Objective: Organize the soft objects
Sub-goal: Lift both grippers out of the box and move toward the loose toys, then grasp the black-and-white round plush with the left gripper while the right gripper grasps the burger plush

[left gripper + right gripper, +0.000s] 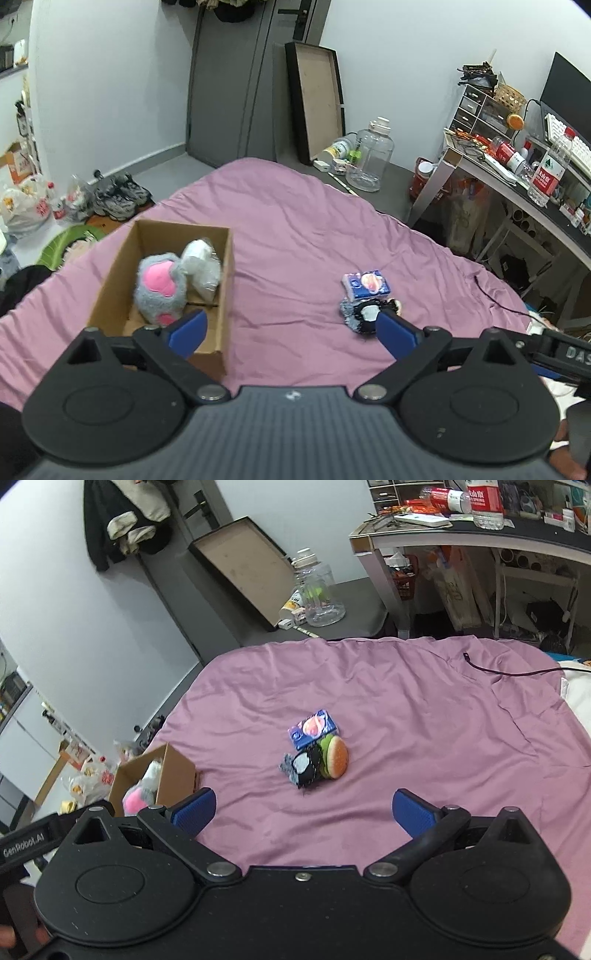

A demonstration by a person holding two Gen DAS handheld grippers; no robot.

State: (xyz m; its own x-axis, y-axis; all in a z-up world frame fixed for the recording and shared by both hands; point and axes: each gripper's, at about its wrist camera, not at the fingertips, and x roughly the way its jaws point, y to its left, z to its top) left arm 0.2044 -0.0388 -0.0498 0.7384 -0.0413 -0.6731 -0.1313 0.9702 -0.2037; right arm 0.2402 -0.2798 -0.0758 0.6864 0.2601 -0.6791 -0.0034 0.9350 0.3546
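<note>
Tissue pack [312, 729], sock [303, 768], burger plush [335, 757] touch on bedsheet [406, 709].

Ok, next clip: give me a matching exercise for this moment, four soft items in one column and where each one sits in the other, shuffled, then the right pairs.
Things:
1. grey and pink plush
2. tissue pack
3. burger plush
4. black and grey sock

Places:
A. on the bedsheet, at the far end of the cluster of three
B. inside the cardboard box
C. in the cluster, between the burger and the box's side
D. in the cluster, on the side away from the box

Pairs: 1-B, 2-A, 3-D, 4-C
</note>
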